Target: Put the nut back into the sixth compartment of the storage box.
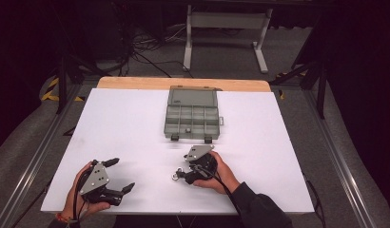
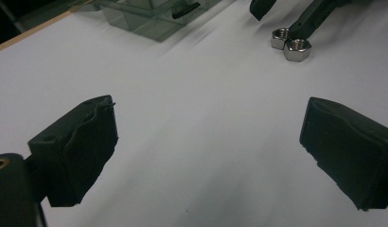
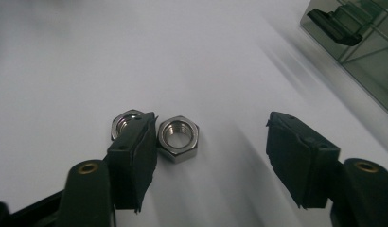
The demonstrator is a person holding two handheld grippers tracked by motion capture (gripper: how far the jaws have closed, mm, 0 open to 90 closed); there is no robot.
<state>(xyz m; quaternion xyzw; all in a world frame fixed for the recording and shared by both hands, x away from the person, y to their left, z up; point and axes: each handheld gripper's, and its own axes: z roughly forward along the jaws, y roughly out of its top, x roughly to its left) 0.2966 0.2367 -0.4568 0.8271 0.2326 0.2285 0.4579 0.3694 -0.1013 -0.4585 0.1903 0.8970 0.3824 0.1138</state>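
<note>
Lying flat, bore upward, a nut (image 3: 178,138) sits between the right tongs (image 3: 208,156).

We could read no text, label, brand, number or sign anywhere: none stood on the organiser box (image 1: 191,115), on the two nuts (image 3: 178,138), or on the white surface (image 1: 126,137).

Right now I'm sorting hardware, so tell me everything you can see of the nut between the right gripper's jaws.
The nut is a shiny, steel-looking hex nut with a threaded bore, lying flat on the white table, hole up. It sits between the open jaws of the right gripper, against the left-hand pad, apart from the other. A second nut lies beside it, partly behind that pad.
</note>
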